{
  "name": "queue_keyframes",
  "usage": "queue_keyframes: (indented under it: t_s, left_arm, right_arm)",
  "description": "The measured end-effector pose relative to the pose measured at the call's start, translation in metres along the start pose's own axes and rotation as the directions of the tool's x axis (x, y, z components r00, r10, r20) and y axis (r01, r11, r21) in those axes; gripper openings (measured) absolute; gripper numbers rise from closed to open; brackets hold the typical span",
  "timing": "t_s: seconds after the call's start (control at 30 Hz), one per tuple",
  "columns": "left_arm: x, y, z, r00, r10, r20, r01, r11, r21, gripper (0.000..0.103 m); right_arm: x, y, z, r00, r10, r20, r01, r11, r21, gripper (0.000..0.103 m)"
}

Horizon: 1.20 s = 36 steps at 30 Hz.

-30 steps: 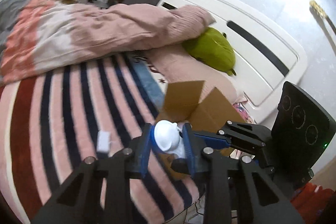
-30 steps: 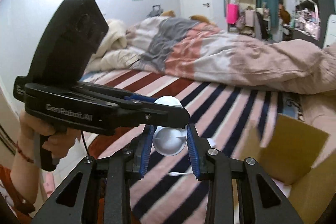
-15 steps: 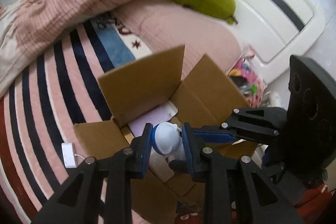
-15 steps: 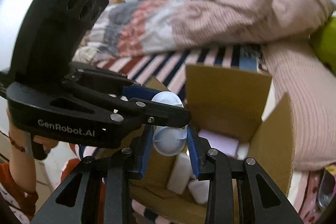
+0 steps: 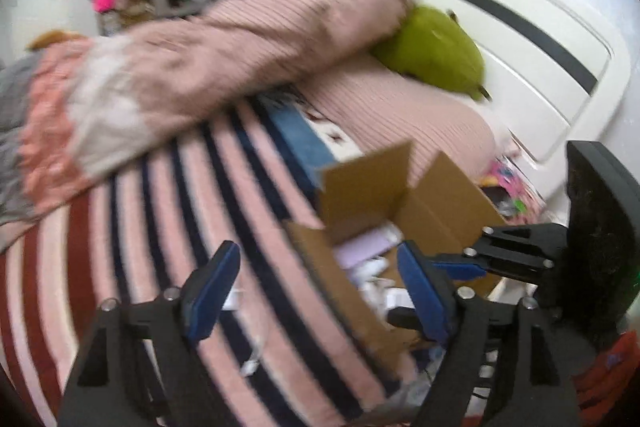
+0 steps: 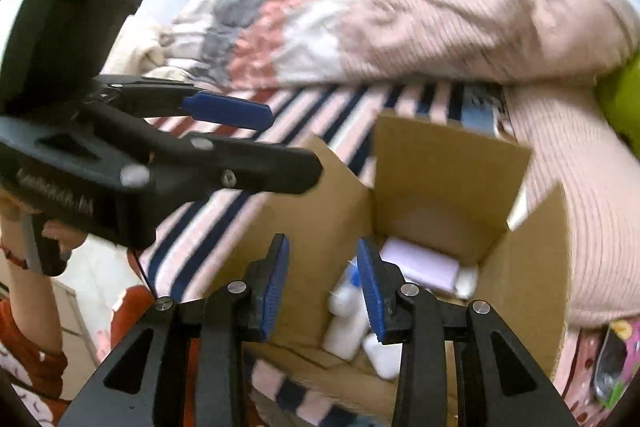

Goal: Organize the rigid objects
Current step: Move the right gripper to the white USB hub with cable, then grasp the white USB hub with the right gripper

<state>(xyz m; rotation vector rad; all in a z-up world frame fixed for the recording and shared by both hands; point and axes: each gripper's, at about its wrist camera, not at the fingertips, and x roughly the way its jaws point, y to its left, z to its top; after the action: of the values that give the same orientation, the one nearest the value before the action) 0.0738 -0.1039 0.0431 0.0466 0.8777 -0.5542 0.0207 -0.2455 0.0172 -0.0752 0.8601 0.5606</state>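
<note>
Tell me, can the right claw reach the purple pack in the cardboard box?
Probably yes. The cardboard box has its flaps open, and the right claw is right above the opening with nothing between its pads. The purple pack lies uncovered beside the white bottles.

Striped bedspread (image 5: pixel 248 227), pink blanket (image 5: pixel 224 55) (rumpled), green plush (image 5: pixel 434 53), white headboard (image 5: pixel 532 67)

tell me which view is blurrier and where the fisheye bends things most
Left wrist view: heavier motion smear, the striped bedspread and cardboard box streaked; the headboard bows at the rim. Right wrist view: milder blur on the pink quilt, while the right gripper and white bottles in the box stay fairly crisp; dark corners in both.
</note>
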Motion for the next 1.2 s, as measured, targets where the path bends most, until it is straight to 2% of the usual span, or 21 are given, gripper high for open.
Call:
queue_keyframes:
  t_s: [0.17, 0.27, 0.37, 0.47, 0.63, 0.83, 0.9, 0.97, 1.0, 1.1, 1.2]
  left_arm:
    - [-0.045, 0.052, -0.041, 0.99, 0.099, 0.099, -0.089, 0.991, -0.098, 0.08]
    - [-0.058, 0.086, -0.07, 0.981, 0.153, 0.119, -0.132, 0.976, -0.171, 0.081]
    - [-0.059, 0.114, -0.099, 0.975, 0.184, 0.127, -0.152, 0.962, -0.229, 0.081]
    - [-0.05, 0.135, -0.124, 0.972, 0.2, 0.125, -0.161, 0.951, -0.263, 0.081]
    - [-0.026, 0.161, -0.153, 0.982, 0.164, 0.089, -0.128, 0.94, -0.316, 0.081]
    - [-0.003, 0.173, -0.168, 0.987, 0.152, 0.048, -0.127, 0.931, -0.342, 0.081]
    - [0.001, 0.177, -0.171, 0.988, 0.15, 0.043, -0.126, 0.929, -0.348, 0.081]
    - [0.004, 0.179, -0.172, 0.988, 0.15, 0.039, -0.127, 0.927, -0.354, 0.081]
    - [0.004, 0.179, -0.171, 0.988, 0.15, 0.038, -0.126, 0.926, -0.355, 0.081]
    - [0.003, 0.179, -0.168, 0.989, 0.142, 0.042, -0.119, 0.928, -0.352, 0.081]
    - [0.0, 0.175, -0.165, 0.989, 0.138, 0.044, -0.115, 0.931, -0.345, 0.081]
  right_arm:
    - [0.012, 0.06, 0.018, 0.995, 0.094, 0.034, -0.091, 0.992, -0.086, 0.036]
    - [0.036, 0.093, 0.024, 0.992, 0.126, 0.006, -0.124, 0.983, -0.136, 0.037]
    - [0.069, 0.115, 0.022, 0.993, 0.111, -0.045, -0.116, 0.981, -0.153, 0.041]
    - [0.103, 0.121, 0.013, 0.994, 0.066, -0.082, -0.077, 0.987, -0.142, 0.052]
    - [0.161, 0.105, -0.005, 0.989, -0.07, -0.13, 0.057, 0.993, -0.102, 0.063]
    - [0.21, 0.06, -0.017, 0.954, -0.268, -0.138, 0.266, 0.963, -0.034, 0.064]
    - [0.219, 0.049, -0.018, 0.946, -0.29, -0.141, 0.292, 0.956, -0.011, 0.064]
    - [0.225, 0.042, -0.017, 0.952, -0.275, -0.134, 0.278, 0.961, 0.003, 0.064]
    - [0.228, 0.042, -0.017, 0.956, -0.263, -0.132, 0.266, 0.964, 0.001, 0.063]
    - [0.231, 0.046, -0.015, 0.962, -0.246, -0.119, 0.246, 0.969, -0.02, 0.029]
    - [0.229, 0.054, -0.011, 0.97, -0.215, -0.11, 0.212, 0.976, -0.037, 0.026]
